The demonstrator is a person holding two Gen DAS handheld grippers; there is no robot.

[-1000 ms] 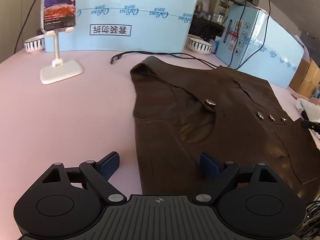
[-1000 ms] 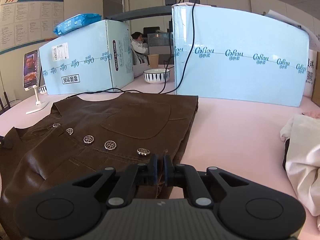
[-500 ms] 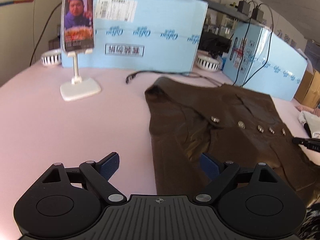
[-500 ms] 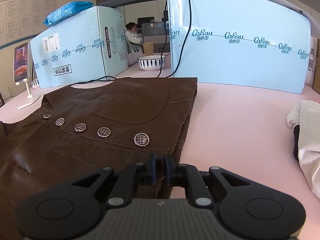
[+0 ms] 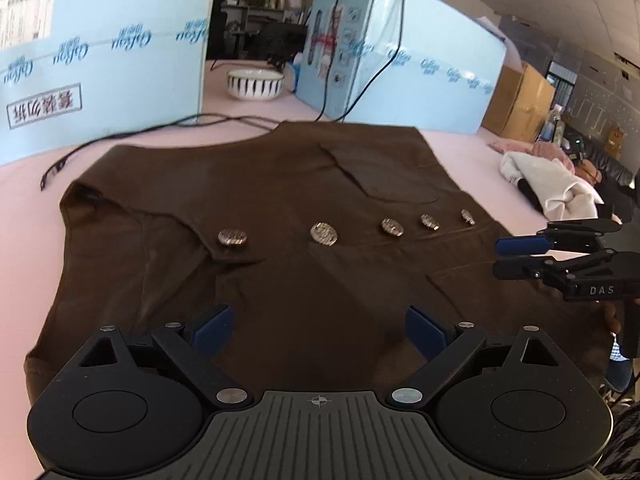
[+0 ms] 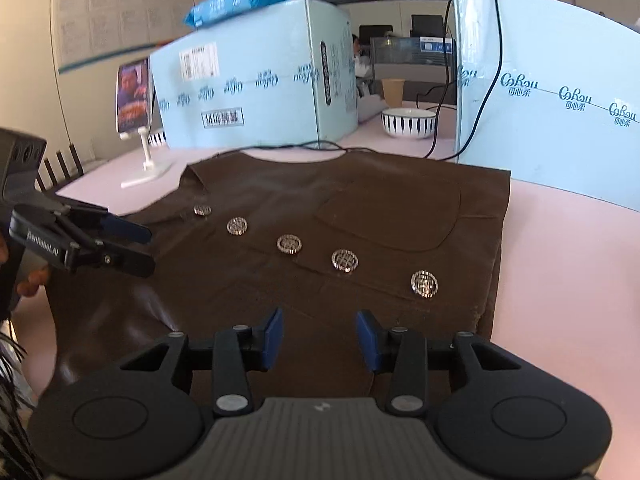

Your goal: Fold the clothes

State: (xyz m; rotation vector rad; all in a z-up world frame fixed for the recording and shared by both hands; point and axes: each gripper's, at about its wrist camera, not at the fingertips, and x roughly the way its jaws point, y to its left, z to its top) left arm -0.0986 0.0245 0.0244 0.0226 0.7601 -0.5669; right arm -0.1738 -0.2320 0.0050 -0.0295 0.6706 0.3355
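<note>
A dark brown leather-look vest [image 5: 304, 216] with a row of five silver metal buttons [image 6: 289, 244] lies spread flat on the pink desk [image 6: 560, 264], its far edge near the pale blue cardboard boxes [image 6: 256, 80] along the desk's back edge. The left gripper [image 5: 318, 330] hovers over the vest's near edge, jaws wide apart and empty. The right gripper [image 6: 319, 338], over the same edge, has just been opening; its blue pads [image 6: 273, 334] stand partly apart with only the flat cloth below them.
</note>
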